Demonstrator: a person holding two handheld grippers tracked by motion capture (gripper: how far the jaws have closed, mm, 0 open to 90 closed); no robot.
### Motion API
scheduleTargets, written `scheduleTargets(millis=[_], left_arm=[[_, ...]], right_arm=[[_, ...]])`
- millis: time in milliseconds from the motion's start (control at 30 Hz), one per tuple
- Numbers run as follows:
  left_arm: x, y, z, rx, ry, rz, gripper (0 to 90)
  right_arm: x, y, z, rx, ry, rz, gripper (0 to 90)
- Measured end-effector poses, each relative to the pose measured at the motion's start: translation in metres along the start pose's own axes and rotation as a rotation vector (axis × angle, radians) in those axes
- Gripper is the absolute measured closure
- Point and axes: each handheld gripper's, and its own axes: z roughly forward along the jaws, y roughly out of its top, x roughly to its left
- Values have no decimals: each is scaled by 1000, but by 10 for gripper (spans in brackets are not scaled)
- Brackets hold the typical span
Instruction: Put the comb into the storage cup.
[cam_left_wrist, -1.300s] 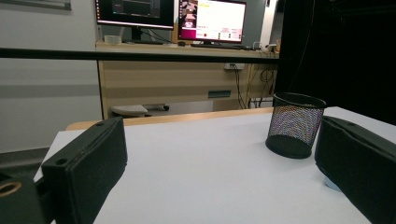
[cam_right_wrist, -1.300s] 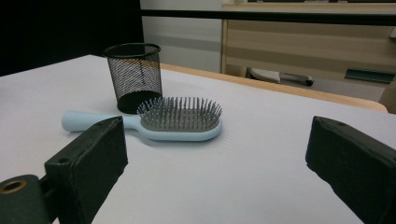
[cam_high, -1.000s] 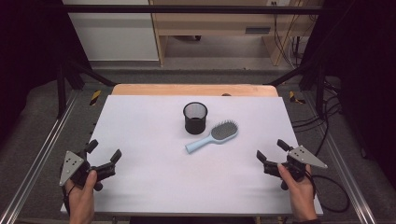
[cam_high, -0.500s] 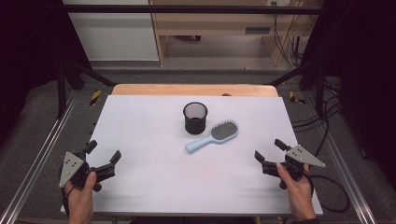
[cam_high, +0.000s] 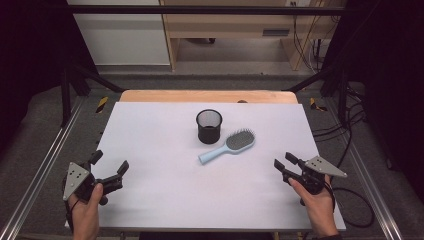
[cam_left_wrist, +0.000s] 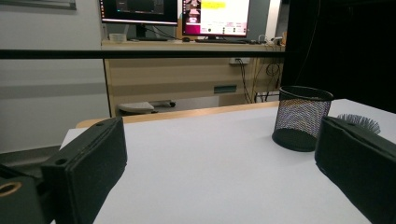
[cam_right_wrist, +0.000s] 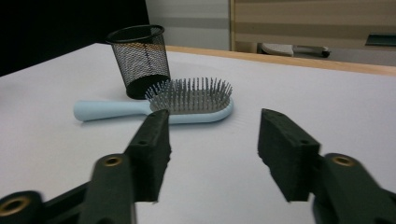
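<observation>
On the white desk (cam_high: 160, 150) stand a mesh cup (cam_high: 209, 126) and a blue hairbrush (cam_high: 227, 146); my left gripper (cam_high: 107, 165) and right gripper (cam_high: 283, 162) have their fingers spread, holding nothing.

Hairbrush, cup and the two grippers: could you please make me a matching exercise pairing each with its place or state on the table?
Things:
1. cup
2. hairbrush
3. left gripper
4. right gripper

Descriptions:
A. lying flat, bristles up, pale blue handle
B. open, near the table's near-left corner
C. upright black mesh, just behind the brush
D. open, near the table's right edge, closest to the brush

Pairs: 1-C, 2-A, 3-B, 4-D
</observation>
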Motion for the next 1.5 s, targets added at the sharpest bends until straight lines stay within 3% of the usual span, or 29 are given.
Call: scheduleTargets(millis=[67,167,200,300,433,467,533,567,733,767,900,1067,1233,1500], left_arm=[[0,0,0,-1,0,1,24],[2,-2,-1,7,5,-5,25],[2,-3,-3,10,19,-2,27],[2,-2,-4,1,20,-6,27],[0,0,-4,-4,10,-2,27],[0,0,-4,-4,6,-2,27],[-1,0,-3,-2,1,-1,27],[-1,0,-2,-1,2,0,27],[-3,0,-2,0,-4,0,26],[-3,0,-2,-1,-5,1,26],[-1,-1,-3,1,-5,-2,27],[1,-2,-2,2,-10,-13,27],[-2,-1,-1,4,-21,-5,27],[-4,-1,0,9,-30,0,26]], right_arm=[[-1,-1,1,17,-18,-18,639],[0,1,3,43,-41,5,832],[0,3,4,43,-34,41,855],[4,10,9,60,-24,70,880],[12,38,29,142,-22,-13,898],[16,56,41,179,-10,-35,900],[18,65,46,199,-7,-44,900],[22,81,59,234,-9,-94,900],[26,98,83,293,-29,-173,900],[25,100,95,318,-35,-195,900],[19,98,116,352,-43,-202,900],[13,93,134,356,-41,-212,900],[5,87,158,391,-73,-236,900],[-11,76,183,433,-123,-208,900]])
